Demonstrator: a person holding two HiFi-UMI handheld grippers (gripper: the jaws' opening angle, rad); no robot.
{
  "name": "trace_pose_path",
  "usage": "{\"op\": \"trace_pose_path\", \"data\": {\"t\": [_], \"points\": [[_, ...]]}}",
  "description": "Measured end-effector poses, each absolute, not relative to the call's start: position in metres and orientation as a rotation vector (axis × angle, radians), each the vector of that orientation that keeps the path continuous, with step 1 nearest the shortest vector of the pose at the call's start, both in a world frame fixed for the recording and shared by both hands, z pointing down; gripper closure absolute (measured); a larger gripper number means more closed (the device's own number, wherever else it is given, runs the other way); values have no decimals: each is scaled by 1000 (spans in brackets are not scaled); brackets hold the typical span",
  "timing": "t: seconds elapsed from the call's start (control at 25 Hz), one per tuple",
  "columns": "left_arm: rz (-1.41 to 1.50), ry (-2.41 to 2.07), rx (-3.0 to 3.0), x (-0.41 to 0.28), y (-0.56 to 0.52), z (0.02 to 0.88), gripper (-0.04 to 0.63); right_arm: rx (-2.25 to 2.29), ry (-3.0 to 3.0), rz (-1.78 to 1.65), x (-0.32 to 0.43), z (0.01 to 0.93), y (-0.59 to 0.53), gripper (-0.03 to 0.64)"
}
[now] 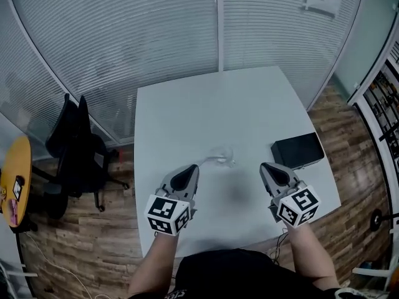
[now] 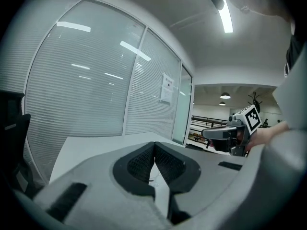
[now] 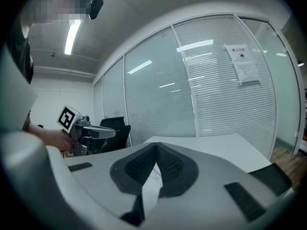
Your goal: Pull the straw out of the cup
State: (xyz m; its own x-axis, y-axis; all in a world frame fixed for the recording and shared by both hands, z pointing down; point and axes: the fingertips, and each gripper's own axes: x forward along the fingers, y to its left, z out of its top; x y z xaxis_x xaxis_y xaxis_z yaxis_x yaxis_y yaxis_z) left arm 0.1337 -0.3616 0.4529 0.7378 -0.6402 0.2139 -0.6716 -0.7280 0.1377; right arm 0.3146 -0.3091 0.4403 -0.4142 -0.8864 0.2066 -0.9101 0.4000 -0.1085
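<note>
A clear plastic cup (image 1: 223, 154) stands on the white table (image 1: 187, 111), a pale straw (image 1: 208, 161) leaning out of it to the left. My left gripper (image 1: 193, 167) is shut and empty, its tip just left of the straw's end and short of touching it. My right gripper (image 1: 265, 166) is shut and empty too, to the right of the cup with bare table between. In the left gripper view the jaws (image 2: 154, 143) meet at the tip, and the right gripper (image 2: 231, 134) shows beyond. In the right gripper view the jaws (image 3: 156, 145) are also closed, with the left gripper (image 3: 82, 132) off to the side.
A black box (image 1: 298, 149) lies on the table's right edge, close behind my right gripper. A black office chair (image 1: 76, 143) stands left of the table, by a yellow round table (image 1: 17, 178). Glass walls with blinds (image 1: 187, 23) close off the far side.
</note>
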Motion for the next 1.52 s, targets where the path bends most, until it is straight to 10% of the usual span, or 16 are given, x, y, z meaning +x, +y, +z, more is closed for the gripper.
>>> {"op": "trace_pose_path", "data": {"t": [0.36,1.04,1.52], "points": [[176,-1029,2740,108,-365,459,586,1516,-2502,269,264,450,-319,583],[240,-1217,2549,94,-397,514,586,1024,-2431,218,220,578,-412,311],[237,-1255,2455,71,-393,543,586,1006,-2316,130,204,624,-434,414]]}}
